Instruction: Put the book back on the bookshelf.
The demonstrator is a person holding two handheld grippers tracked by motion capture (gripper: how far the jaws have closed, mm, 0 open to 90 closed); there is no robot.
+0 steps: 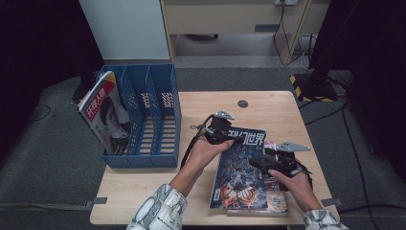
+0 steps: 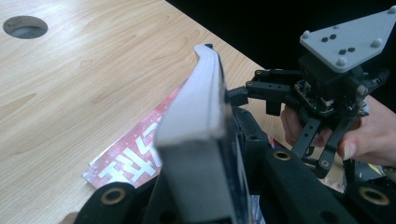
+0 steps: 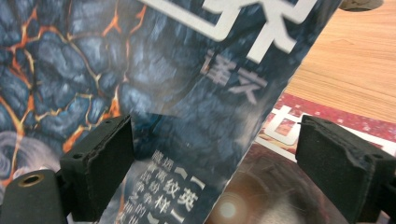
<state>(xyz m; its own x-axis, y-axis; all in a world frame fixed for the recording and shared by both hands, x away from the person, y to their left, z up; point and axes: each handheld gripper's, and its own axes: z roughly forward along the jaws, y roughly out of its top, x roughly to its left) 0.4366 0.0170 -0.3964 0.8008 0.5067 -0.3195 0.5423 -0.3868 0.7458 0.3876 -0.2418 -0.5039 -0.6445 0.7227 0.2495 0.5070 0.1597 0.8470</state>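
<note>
A dark magazine (image 1: 242,172) with a fiery cracked-rock cover lies on top of a red-topped magazine (image 1: 275,201) at the table's front right. My left gripper (image 1: 229,138) is shut on the top magazine's far left corner. In the left gripper view the white page block (image 2: 201,102) is raised on edge between the jaws of my left gripper (image 2: 201,186), above the lower magazine (image 2: 135,158). My right gripper (image 1: 256,162) stands open at the cover's right edge. Its pads (image 3: 100,168) are wide apart, with the dark cover (image 3: 140,70) and the red magazine (image 3: 299,126) beyond them.
A blue three-slot file rack (image 1: 153,120) stands at the table's left edge, with a red-covered magazine (image 1: 105,115) leaning in its leftmost slot. A round cable hole (image 1: 242,103) sits near the far edge of the wooden table (image 1: 143,182). Dark curtains flank the area.
</note>
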